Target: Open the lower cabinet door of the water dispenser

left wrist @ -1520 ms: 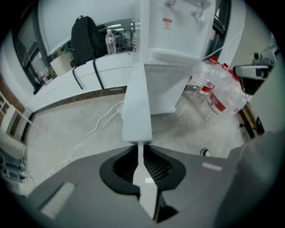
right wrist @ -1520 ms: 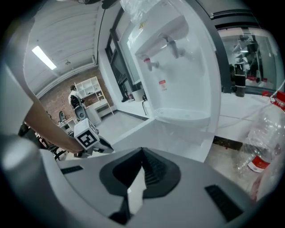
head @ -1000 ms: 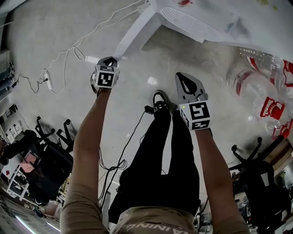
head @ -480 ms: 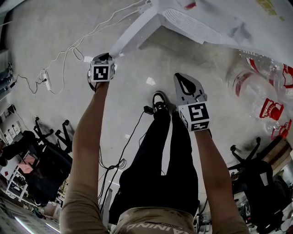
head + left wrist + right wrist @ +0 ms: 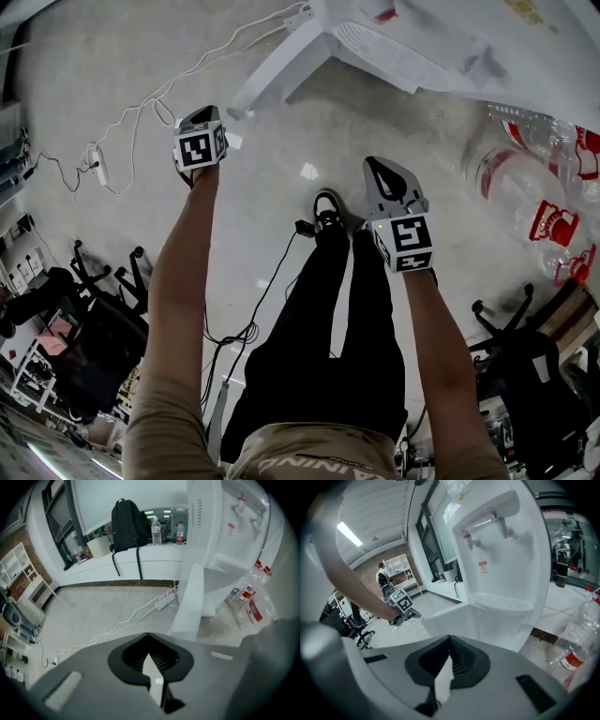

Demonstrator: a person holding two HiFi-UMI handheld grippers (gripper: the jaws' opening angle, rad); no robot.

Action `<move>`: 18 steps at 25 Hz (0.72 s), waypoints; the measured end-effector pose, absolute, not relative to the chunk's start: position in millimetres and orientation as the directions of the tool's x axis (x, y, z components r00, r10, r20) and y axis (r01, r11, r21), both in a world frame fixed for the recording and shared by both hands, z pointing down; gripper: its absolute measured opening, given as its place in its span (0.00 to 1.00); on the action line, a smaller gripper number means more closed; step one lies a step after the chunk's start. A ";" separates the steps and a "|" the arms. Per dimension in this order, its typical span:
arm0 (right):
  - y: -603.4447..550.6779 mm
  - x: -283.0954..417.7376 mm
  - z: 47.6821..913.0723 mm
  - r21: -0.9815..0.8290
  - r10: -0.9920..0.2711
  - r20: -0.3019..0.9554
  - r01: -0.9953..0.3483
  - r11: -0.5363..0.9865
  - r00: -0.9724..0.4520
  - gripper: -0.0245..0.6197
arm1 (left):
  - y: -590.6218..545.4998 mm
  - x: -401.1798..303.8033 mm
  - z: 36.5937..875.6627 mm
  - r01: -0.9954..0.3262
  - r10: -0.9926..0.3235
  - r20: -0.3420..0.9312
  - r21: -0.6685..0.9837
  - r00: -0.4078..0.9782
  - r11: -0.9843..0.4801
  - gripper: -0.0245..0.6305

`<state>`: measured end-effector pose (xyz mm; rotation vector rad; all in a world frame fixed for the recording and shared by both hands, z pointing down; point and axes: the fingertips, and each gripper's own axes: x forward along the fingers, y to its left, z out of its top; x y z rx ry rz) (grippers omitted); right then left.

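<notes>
White lower cabinet door point(image 5: 281, 58): swung open from white plastic water dispenser point(image 5: 412, 47).
My left tool point(image 5: 149, 637): closed, empty, near door's edge.
My right tool point(image 5: 450, 639): closed, empty.

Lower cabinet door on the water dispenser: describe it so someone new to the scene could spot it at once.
Find the tall white water dispenser with two taps, next to the clear water bottles on the floor. Under its drip tray, the lower cabinet door is the plain white panel. Unlike the fixed body around it, it stands swung open, jutting out over the floor.
</notes>
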<state>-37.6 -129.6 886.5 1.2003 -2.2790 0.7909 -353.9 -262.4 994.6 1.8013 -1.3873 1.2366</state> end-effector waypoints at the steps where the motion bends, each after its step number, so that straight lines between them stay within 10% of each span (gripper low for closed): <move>1: -128.8 -36.6 885.0 -0.279 -0.590 0.614 -0.843 0.459 -0.524 0.05 | -257.3 -348.5 988.8 -0.929 -0.463 0.883 -0.104 0.077 -0.354 0.05; 7: -120.8 -40.0 873.5 -0.278 -0.577 0.609 -0.827 0.488 -0.545 0.05 | -225.7 -315.6 973.0 -0.766 -0.426 0.873 -0.101 0.239 -0.635 0.06; 10: -116.0 -41.9 872.5 -0.282 -0.564 0.612 -0.819 0.500 -0.555 0.05 | -223.4 -304.4 977.1 -0.735 -0.382 0.881 -0.059 0.281 -0.676 0.34; 18: -109.3 -39.7 885.4 -0.292 -0.548 0.624 -0.816 0.499 -0.558 0.05 | -236.3 -306.8 1010.6 -0.700 -0.299 0.942 -0.108 0.156 -0.706 0.34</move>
